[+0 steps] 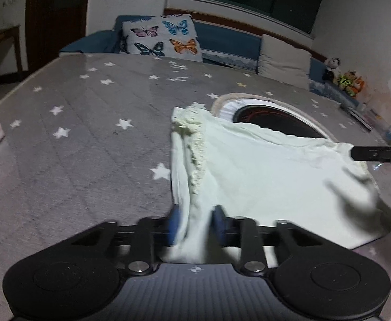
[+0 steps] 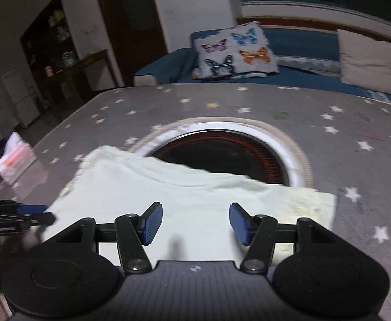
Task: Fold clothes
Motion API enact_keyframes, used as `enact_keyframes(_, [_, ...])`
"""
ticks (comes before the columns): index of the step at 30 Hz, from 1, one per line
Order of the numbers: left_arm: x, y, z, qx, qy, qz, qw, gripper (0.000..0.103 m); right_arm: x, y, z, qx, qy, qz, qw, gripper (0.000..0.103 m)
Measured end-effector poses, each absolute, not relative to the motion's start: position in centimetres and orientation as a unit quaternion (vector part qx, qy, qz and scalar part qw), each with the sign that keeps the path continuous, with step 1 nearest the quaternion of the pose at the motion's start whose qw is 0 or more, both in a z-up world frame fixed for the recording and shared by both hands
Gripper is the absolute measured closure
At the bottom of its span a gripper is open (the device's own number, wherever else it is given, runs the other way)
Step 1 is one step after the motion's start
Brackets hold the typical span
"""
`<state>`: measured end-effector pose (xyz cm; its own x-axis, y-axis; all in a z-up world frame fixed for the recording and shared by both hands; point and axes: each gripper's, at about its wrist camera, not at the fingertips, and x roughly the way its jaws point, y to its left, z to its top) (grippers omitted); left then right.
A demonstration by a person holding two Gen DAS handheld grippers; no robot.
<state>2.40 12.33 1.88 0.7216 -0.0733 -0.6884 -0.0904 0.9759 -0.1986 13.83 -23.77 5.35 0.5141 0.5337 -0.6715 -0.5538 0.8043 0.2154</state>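
My left gripper (image 1: 195, 227) pinches garment (image 1: 262, 165) at its left end; right gripper (image 2: 195, 223) wide open, empty, over its near edge; cloth runs left-right across the tabletop (image 1: 75, 133).

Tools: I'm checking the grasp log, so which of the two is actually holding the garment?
The left tool: its blue pads pinch the pale green garment. The right tool hovers open above it.
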Motion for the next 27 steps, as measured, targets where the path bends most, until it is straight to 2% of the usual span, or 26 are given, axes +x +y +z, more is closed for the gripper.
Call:
enact_keyframes(2, [2.3, 12.1, 2.2, -0.117, 0.366, 0.003, 0.923, 0.089, 13.5, -22.8, 5.7, -0.011, 0.385, 0.326, 0.863, 0.047])
enact_keyframes(11, [1.5, 9.1, 5.0, -0.106, 0.313, -0.03, 0.943, 0.09, 13.0, -16.6, 7.1, -0.011, 0.408, 0.395, 0.823, 0.047])
enact_keyframes(15, [1.9, 8.3, 5.1, -0.108, 0.312, -0.046, 0.943, 0.091, 13.7, -12.6, 7.8, -0.012, 0.417, 0.427, 0.802, 0.046])
enact_keyframes(17, [2.1, 7.9, 5.1, -0.109, 0.312, -0.054, 0.942, 0.091, 14.2, -10.8, 7.7, -0.02, 0.424, 0.433, 0.796, 0.04])
enact_keyframes(23, [2.6, 6.7, 4.9, -0.111, 0.314, -0.076, 0.94, 0.091, 15.4, -5.9, 5.8, -0.066, 0.451, 0.434, 0.777, 0.04])
enact_keyframes(25, [2.7, 6.5, 4.8, -0.11, 0.316, -0.08, 0.939, 0.091, 15.4, -5.1, 5.1, -0.084, 0.447, 0.417, 0.787, 0.043])
enact_keyframes(27, [2.7, 6.3, 4.8, -0.11, 0.317, -0.083, 0.938, 0.09, 15.2, -4.9, 4.6, -0.096, 0.445, 0.408, 0.791, 0.056])
